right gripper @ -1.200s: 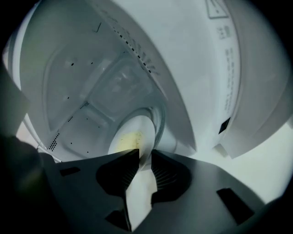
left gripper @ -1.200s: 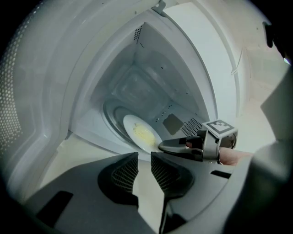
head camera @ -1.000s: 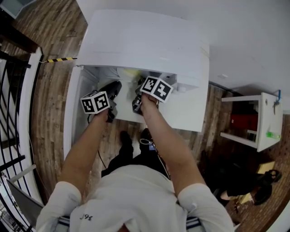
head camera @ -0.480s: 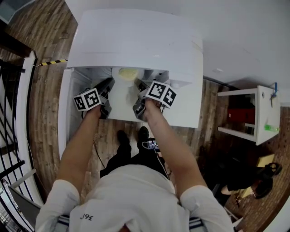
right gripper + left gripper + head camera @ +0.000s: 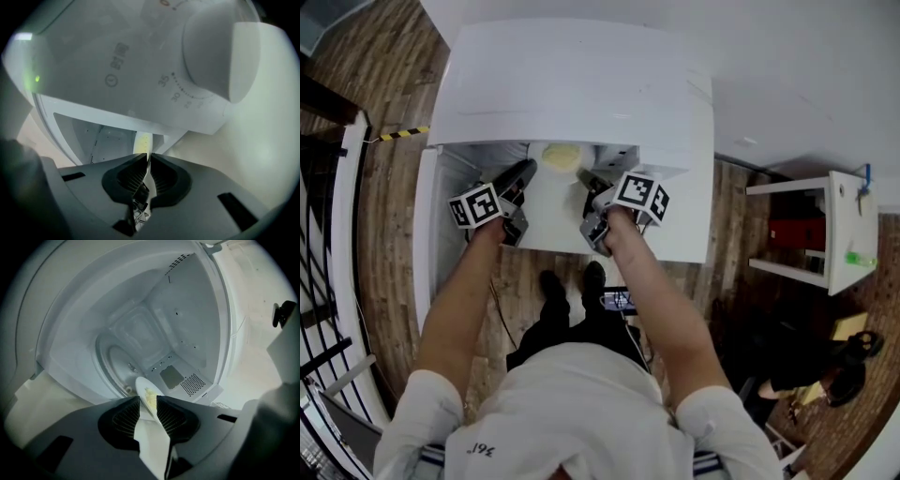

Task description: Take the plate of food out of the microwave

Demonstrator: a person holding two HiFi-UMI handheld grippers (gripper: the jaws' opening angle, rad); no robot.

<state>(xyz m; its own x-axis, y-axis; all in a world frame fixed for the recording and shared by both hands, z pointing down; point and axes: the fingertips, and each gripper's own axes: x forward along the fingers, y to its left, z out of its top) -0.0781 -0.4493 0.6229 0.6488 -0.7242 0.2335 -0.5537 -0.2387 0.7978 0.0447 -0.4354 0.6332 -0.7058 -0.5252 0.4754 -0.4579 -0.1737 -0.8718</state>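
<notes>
Both claws are on the plate (image 5: 561,156), one each side, at the mouth of the microwave (image 5: 581,84).

Left claw (image 5: 523,173): the jaws stand a narrow gap apart, clamped on the plate rim (image 5: 142,384), which runs straight between the pads (image 5: 125,414). The yellow food (image 5: 150,399) sits right at the tips. The white cavity (image 5: 154,324) is directly ahead of this claw, with the round turntable (image 5: 115,363) beyond the plate and left of the tips.

Right claw (image 5: 586,178): the jaws have just been closing and are now almost together, pinching the opposite rim. The plate shows edge-on as a thin white strip between the pads, and the plate with its yellow food (image 5: 143,142) sticks out just past the tips. The timer dial (image 5: 220,51) is above and right of this claw. The front panel is close overhead.

From the head view, the plate is ahead of both claw tips and between them, under the microwave's top front edge.
</notes>
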